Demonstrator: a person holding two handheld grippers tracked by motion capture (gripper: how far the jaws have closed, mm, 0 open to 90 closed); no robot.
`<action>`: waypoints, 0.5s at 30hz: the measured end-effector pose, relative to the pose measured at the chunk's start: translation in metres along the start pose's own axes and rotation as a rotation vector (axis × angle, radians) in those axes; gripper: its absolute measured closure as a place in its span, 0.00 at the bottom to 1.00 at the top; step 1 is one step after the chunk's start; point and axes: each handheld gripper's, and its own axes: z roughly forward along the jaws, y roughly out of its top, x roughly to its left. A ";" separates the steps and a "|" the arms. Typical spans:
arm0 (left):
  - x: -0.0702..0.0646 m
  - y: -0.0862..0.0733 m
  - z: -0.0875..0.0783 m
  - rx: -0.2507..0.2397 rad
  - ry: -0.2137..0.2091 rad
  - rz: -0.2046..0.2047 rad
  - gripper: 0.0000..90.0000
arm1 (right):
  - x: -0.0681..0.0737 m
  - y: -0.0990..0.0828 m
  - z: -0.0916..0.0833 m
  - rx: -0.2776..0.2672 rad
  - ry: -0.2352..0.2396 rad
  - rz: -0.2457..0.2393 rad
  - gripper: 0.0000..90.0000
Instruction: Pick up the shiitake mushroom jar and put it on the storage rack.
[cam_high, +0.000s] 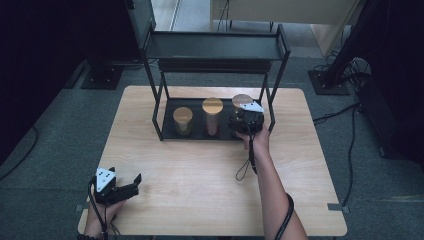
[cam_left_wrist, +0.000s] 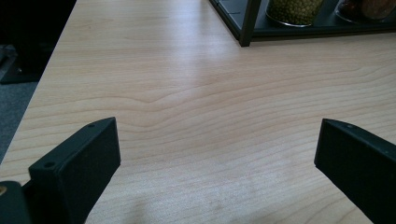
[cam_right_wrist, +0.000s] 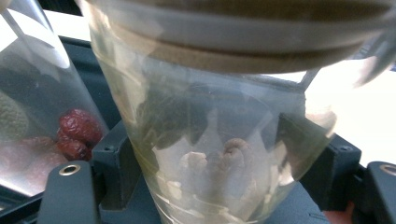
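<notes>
Three glass jars with wooden lids stand in a row on the lower shelf of a black rack. The left jar holds green beans. Red dried fruit fills the middle jar, also seen close up. My right gripper is shut on the right jar. Close up, its jaws press both sides of that jar's glass wall, and pale pieces lie inside. My left gripper rests open at the table's front left with bare wood between its jaws.
The wooden table is bare in front of the rack. A rack post stands at the shelf's near left corner. The rack's upper shelf hangs over the jars. Cables trail from both grippers.
</notes>
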 end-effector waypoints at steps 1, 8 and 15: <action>0.000 0.000 0.000 0.000 0.000 0.000 0.01 | 0.000 0.000 0.001 0.000 -0.001 0.000 0.28; 0.000 0.000 0.000 0.001 -0.001 0.002 0.01 | 0.000 -0.001 0.003 -0.003 -0.001 0.001 0.28; 0.000 0.000 0.000 0.003 0.001 0.006 0.01 | 0.002 -0.003 0.001 -0.048 0.007 0.003 0.15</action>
